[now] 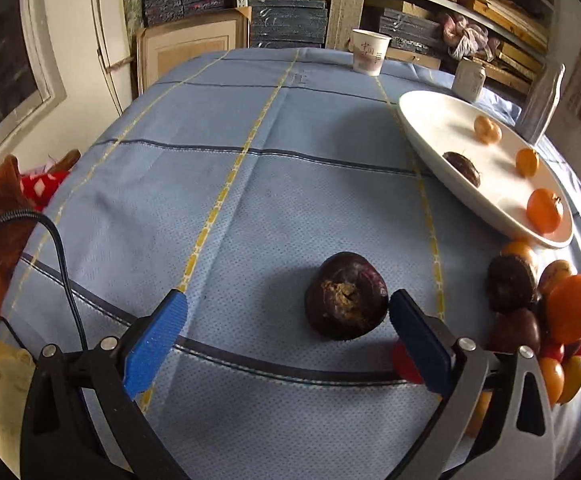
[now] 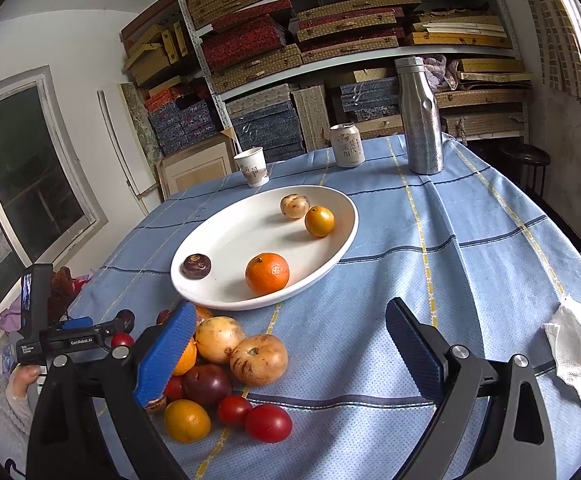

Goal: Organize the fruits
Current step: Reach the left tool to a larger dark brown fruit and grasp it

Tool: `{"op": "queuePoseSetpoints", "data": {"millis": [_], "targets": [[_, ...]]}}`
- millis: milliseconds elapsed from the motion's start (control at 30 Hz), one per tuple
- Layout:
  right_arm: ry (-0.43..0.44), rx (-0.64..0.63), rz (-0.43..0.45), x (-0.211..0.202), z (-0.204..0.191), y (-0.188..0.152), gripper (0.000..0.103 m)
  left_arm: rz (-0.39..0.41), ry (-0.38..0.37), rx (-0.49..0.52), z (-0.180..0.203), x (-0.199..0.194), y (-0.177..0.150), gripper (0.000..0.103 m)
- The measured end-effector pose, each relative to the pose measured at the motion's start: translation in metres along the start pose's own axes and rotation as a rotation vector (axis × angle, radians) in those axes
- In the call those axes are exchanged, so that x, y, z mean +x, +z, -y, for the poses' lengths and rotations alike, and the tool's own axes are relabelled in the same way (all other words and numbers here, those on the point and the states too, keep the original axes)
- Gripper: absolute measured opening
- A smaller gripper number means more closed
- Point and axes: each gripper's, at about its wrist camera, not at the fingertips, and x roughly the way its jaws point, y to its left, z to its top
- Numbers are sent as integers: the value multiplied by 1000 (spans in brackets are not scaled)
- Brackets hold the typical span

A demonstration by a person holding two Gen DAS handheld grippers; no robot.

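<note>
Lying on the blue cloth [image 1: 170, 200], a dark fruit [image 1: 345, 295] sits between the left claw's [image 1: 288, 320] wide-spread fingers — nearer the right one, apparently ungripped; the right claw [image 2: 290, 344], also wide, hovers empty near the plate [image 2: 226, 240].

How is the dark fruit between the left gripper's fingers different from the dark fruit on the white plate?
The dark fruit on the cloth lies on the blue tablecloth, while the dark fruit on the plate lies near the rim of the white plate. The cloth one sits between the open fingers of the left gripper; no gripper is near the plate one. The cloth one lies alone; the plate one shares the plate with three lighter fruits. Both are round and dark purple-brown.
</note>
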Motion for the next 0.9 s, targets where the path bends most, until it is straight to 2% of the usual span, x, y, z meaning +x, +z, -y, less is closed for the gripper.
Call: {"op": "queuePoseSetpoints", "data": {"millis": [100,367,433,467,600,800,900], "targets": [[1,-1,-3,0,0,0,96,29,11,34,7,-3,0,99],[9,-12,-8,1,-3,0,96,42,-19,36,8,-2,1,96],[10,-12,-10,1,-3,-1,96,37,-38,43,10,-2,1,71],[9,-12,-9,1,-3,-1,96,28,-62,32,8,0,1,68],[10,-12,-9,1,-3,-1,96,18,-86,17,6,2,2,67],[11,-13,-10,0,-3,-1,96,-7,-64,-14,-8,15,9,67],[13,-12,-9,0,-4,-2,96,3,-1,1,-10,15,10,67]]}}
